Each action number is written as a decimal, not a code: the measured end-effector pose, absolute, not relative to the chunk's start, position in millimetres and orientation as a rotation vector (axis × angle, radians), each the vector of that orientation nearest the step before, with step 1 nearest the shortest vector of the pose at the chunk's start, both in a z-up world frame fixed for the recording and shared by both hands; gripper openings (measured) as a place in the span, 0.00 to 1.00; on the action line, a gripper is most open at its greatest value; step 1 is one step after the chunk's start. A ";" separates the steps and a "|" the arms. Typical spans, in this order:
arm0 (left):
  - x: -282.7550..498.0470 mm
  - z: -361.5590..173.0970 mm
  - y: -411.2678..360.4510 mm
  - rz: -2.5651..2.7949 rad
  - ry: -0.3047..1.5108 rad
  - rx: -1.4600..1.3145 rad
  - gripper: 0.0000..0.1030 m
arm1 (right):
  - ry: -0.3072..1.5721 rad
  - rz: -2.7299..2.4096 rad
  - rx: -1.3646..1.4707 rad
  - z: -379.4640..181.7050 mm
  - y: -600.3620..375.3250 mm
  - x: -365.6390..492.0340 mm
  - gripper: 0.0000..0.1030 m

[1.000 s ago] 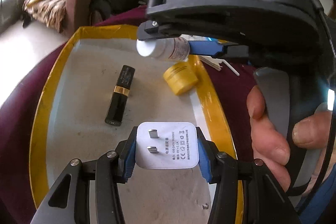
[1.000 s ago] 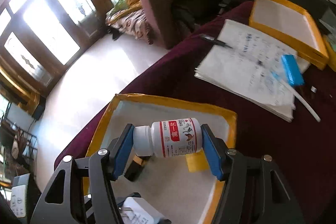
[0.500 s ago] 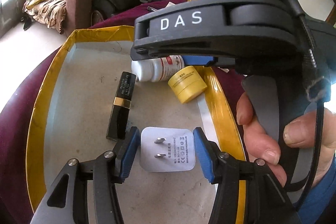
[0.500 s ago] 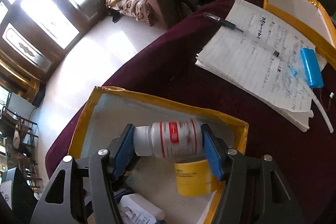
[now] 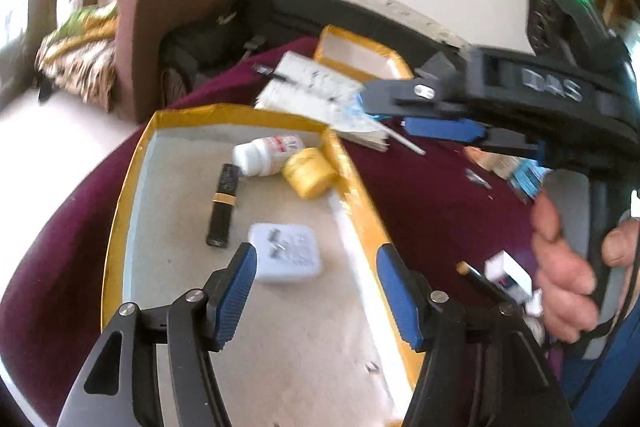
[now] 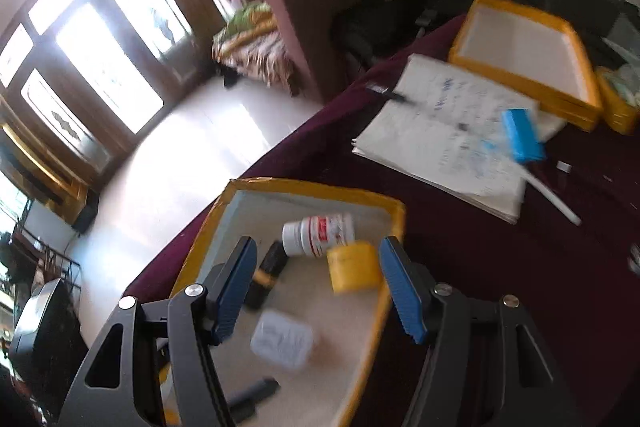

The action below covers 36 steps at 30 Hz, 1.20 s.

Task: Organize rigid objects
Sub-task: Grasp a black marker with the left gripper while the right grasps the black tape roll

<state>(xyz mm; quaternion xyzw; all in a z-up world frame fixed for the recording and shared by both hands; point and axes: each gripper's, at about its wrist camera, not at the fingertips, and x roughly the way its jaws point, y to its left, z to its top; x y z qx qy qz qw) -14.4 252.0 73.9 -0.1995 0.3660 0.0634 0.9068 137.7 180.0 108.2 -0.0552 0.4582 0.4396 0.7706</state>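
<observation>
1. Left gripper has just been spreading its jaws and they stand apart with nothing gripped; the white plug adapter lies loose on the tray floor just ahead of them, prongs up.
2. Right gripper is parted too and empty. The white pill bottle lies on its side near the tray's far edge, cap toward the left, right next to the yellow jar.
3. The black lipstick tube lies left of the bottle, its far end almost at the bottle's cap.
4. Only the left view catches the right gripper from the side, plus the hand wrapped round its handle, and a small white box on the maroon cloth by that hand.
5. Only the right view clearly gives you the open notebook with a blue block on it, a second yellow tray at the far corner, and the bright windows.
</observation>
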 end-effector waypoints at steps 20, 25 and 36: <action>-29.4 48.4 69.3 -0.312 0.875 -0.079 0.71 | 0.846 0.678 0.143 74.7 -156.5 10.9 0.65; -0.7 36.7 53.5 -0.325 0.949 -0.039 0.56 | 0.854 0.545 0.182 58.6 -215.0 16.6 0.65; 24.0 16.5 8.4 -0.303 1.002 0.130 0.35 | 0.859 0.435 0.288 36.5 -270.6 31.2 0.65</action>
